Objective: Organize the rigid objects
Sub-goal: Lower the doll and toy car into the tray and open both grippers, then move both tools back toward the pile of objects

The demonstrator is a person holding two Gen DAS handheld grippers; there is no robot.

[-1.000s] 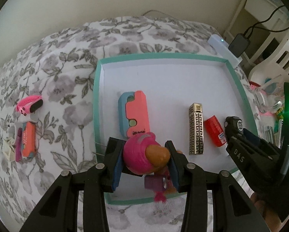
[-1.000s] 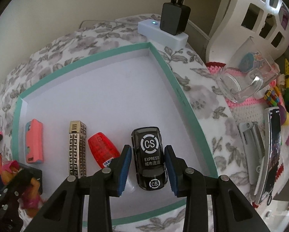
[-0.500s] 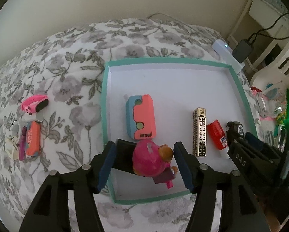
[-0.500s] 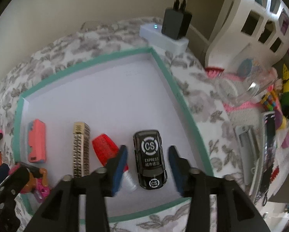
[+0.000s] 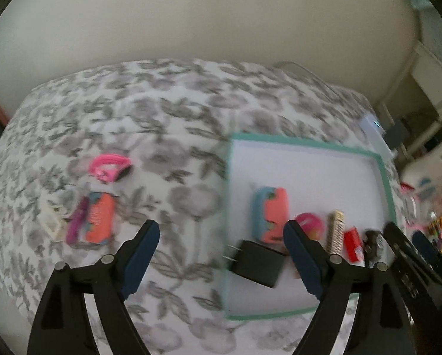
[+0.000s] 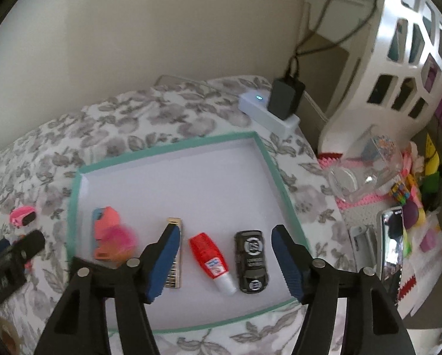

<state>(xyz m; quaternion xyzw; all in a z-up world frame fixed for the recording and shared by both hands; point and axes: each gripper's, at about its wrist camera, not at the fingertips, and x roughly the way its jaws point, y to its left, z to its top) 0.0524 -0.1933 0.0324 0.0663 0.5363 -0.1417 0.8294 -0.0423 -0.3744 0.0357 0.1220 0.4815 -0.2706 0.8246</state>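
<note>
Both tools spread wide, gripping nothing. Left tool [image 5: 221, 253] hangs over the floral bedspread [image 5: 167, 124] by the tray's left rim; right tool [image 6: 225, 263] over the teal-rimmed tray [image 6: 173, 145]. I see a row in the tray: coral case [image 6: 105, 222], pink toy [image 6: 121, 239], gold bar [image 6: 173, 269], red tube [image 6: 210, 259], black toy car [image 6: 252, 259]. Car's roof print too blurred to read; no legible text anywhere. Black charger [image 5: 258, 263] on tray's left edge

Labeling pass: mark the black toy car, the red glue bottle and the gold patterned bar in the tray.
black toy car [image 6: 251, 261]: right wrist view, on its roof.
red glue bottle [image 6: 208, 254]: right wrist view, on its red body.
gold patterned bar [image 5: 335, 231]: left wrist view, mid-length, blurred.
</note>
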